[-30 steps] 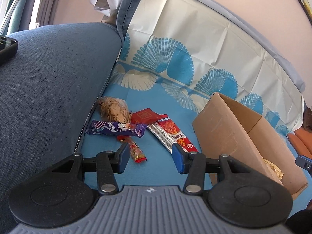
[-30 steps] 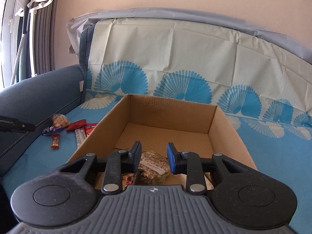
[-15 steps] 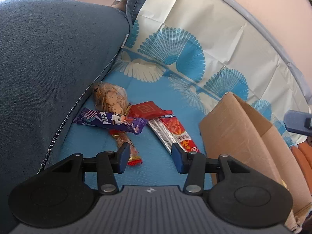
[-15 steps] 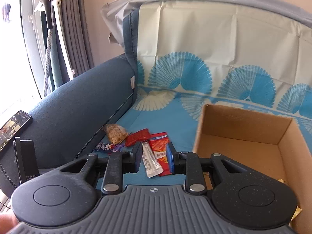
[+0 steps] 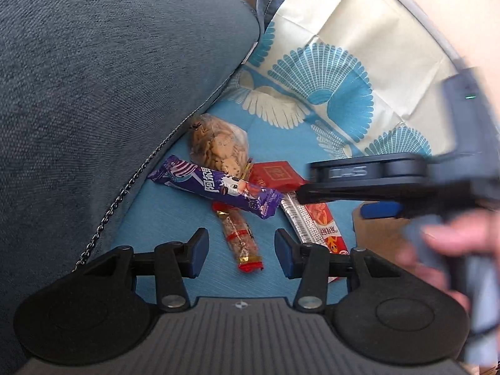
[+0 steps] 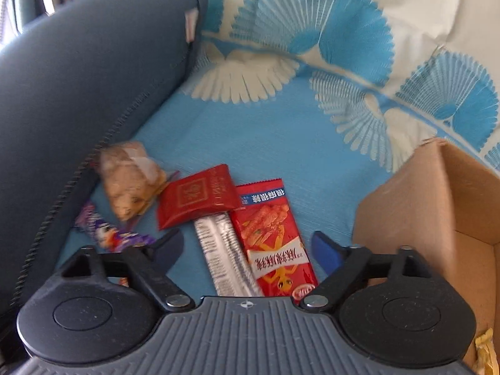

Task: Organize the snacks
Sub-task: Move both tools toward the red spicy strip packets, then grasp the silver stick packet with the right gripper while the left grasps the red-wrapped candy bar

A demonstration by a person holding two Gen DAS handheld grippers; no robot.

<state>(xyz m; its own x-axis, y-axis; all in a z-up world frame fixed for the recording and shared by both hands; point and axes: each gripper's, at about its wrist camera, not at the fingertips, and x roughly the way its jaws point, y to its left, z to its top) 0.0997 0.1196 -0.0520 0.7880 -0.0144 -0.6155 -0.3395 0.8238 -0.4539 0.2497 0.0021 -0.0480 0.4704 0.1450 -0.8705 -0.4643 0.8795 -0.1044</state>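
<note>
- Now over the snack pile on the blue patterned cover (image 6: 265,137), beside the sofa armrest (image 5: 103,72).
- Right gripper (image 6: 247,250): jaws opening wide, nothing pressed between them; silver stick pack (image 6: 223,253) and red spicy-strip packet (image 6: 273,240) lying flat in the gap below.
- Left gripper (image 5: 239,250): jaws about half apart, empty, straddling the slim red-ended snack stick (image 5: 239,237).
- Other snacks close by: purple bar (image 5: 215,189) across the stick's far end, clear bag of biscuits (image 5: 217,147) behind it, small red sachet (image 6: 197,195) overlapping the silver pack.
- Cardboard box (image 6: 437,193) just to the right, 1 yellow wrapper (image 6: 486,351) visible inside.
- Likely step: picking the next snack for the box.
- Best done by lowering straight down, pinching 1 packet only across its narrow width, and avoiding the overlapped sachet.
- Worth keeping both grippers apart, since the right one crosses the left view near the pile.
</note>
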